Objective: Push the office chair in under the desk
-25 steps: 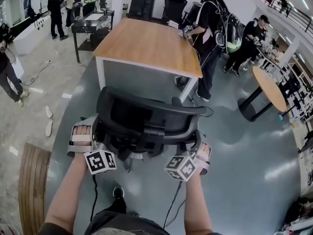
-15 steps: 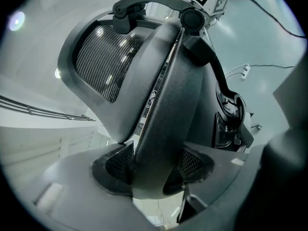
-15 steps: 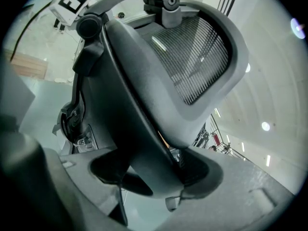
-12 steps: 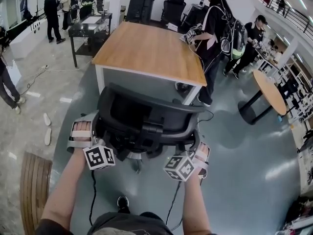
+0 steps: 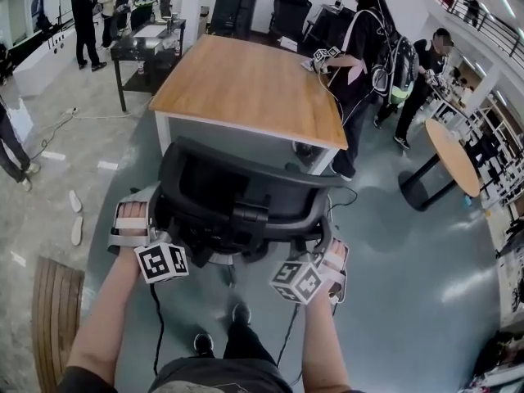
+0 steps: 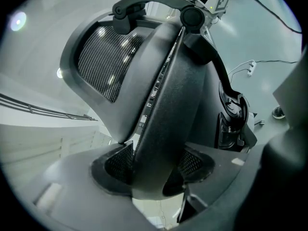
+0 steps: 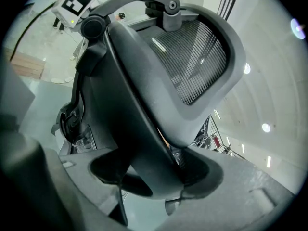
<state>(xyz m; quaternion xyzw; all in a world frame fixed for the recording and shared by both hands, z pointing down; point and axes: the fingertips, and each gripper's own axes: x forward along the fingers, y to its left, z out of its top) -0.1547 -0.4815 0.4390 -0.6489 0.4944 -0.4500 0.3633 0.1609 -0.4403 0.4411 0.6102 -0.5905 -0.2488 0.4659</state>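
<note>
One wooden desk (image 5: 246, 80) lies straight ahead of both tongs, its near edge just past the chair's top. One black office chair (image 5: 237, 195) stands between the tongs and that desk, with its mesh backrest facing me. Out beyond my right tongs, well apart, is one round table (image 5: 452, 150). One slatted wooden bench (image 5: 53, 318) lies behind and outside my left tongs.

I count two people past the right tongs, one at the desk's far corner (image 5: 360, 56) and one further right (image 5: 417, 72). More stand far off beyond the left tongs, too small to count.

My left tongs (image 5: 155, 219) are clenched on the left edge of the backrest frame, which fills the gap between the pads. My right tongs (image 5: 327, 248) grasp the right edge in the same way.

There are two marker cubes, one on each tool (image 5: 161, 262) (image 5: 296, 282). Two slippers (image 5: 75, 215) lie on the floor out from the left tongs.

The backrest hides the chair's seat and base, so I cannot tell how far the seat reaches under the desk. The bench is cut off at the picture's edge.
</note>
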